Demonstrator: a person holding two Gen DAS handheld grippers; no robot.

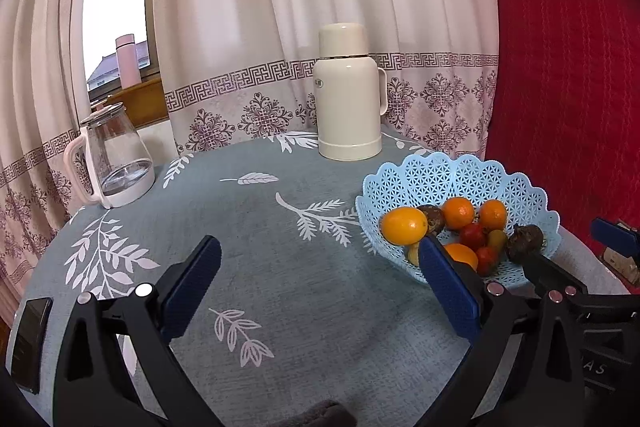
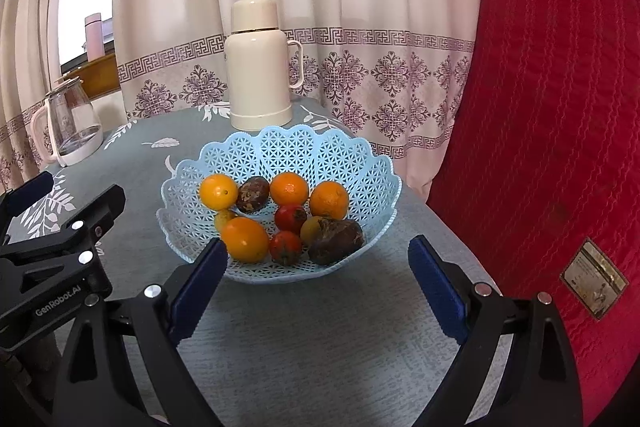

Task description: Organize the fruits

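Note:
A light-blue lattice basket (image 2: 280, 143) stands on the grey-blue leaf-print tablecloth (image 2: 320, 327). It holds several oranges (image 2: 245, 239), two dark brown fruits (image 2: 335, 235), two red fruits (image 2: 291, 217) and small yellowish ones (image 2: 224, 218). My right gripper (image 2: 318, 267) is open just in front of the basket, with nothing between its blue pads. The left gripper (image 1: 320, 267) is open and empty over the cloth, left of the basket (image 1: 440, 179). Its right finger (image 1: 448, 279) overlaps the basket's near rim in the left wrist view. Each gripper also shows in the other's view: left gripper (image 2: 64, 199), right gripper (image 1: 576, 251).
A cream thermos (image 2: 258, 67) stands behind the basket. A glass kettle (image 1: 112, 163) sits at the table's back left, and a dark phone (image 1: 30, 343) lies at the near-left edge. Curtains hang behind the table. Red quilted fabric (image 2: 540, 107) rises close on the right.

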